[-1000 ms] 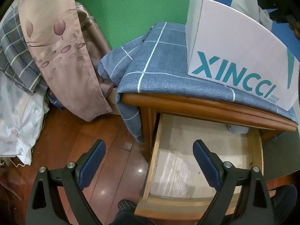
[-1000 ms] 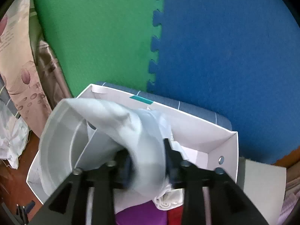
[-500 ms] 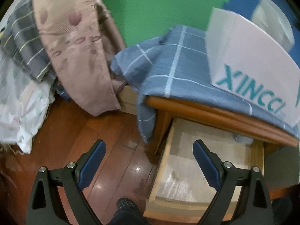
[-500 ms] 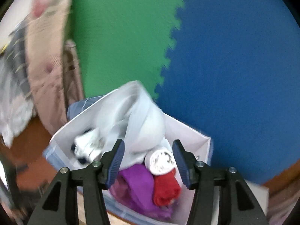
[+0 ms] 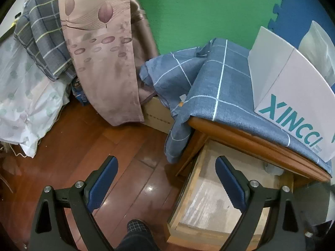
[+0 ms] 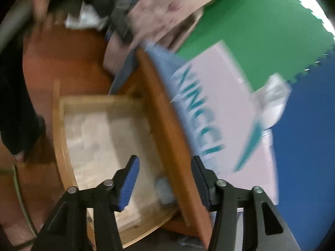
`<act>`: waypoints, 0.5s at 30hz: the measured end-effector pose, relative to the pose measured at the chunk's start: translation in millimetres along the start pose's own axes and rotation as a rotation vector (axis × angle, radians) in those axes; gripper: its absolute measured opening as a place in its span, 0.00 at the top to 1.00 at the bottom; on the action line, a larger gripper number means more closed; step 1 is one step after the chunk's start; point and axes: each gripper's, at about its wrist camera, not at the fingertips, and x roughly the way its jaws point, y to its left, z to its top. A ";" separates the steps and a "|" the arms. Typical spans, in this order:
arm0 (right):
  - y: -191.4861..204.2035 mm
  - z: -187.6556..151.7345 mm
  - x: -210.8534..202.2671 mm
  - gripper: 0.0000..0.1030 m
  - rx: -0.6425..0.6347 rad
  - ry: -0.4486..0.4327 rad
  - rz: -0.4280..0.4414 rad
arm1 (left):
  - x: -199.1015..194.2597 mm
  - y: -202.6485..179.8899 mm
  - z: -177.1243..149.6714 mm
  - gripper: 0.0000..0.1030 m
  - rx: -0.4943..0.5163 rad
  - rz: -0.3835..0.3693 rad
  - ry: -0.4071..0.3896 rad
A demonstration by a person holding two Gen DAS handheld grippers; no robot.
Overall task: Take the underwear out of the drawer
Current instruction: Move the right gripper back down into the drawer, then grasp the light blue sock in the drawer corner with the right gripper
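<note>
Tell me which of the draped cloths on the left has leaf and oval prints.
The pinkish-brown curtain; the grey cloth beside it is checked.

green foam mat wall point(image 5: 201, 14) meets a blue foam mat point(image 5: 293, 2) along a jigsaw edge; glossy reddish wooden floor point(image 5: 117, 159) catches a light glare; a wooden cabinet point(image 5: 247, 138) is draped in a blue checked cloth point(image 5: 219, 79); a pinkish leaf-print curtain point(image 5: 100, 48) hangs beside piled bedding point(image 5: 25, 87).

One drawer point(image 5: 219, 200), one box point(image 5: 293, 113), two claws point(image 5: 166, 179)
</note>
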 end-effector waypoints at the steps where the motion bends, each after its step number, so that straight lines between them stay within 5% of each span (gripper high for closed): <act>1: 5.5 -4.3 12.7 0.65 0.002 0.032 0.020 | 0.6 -0.2 0.3 0.10 0.003 -0.002 0.003; 10: 52.2 -24.3 109.0 0.68 -0.160 0.162 -0.033 | 1.6 -8.0 -2.5 0.10 0.043 -0.010 0.015; 15: 76.5 -43.5 146.6 0.73 -0.312 0.201 -0.150 | 4.4 -12.1 -4.7 0.10 0.066 -0.008 0.030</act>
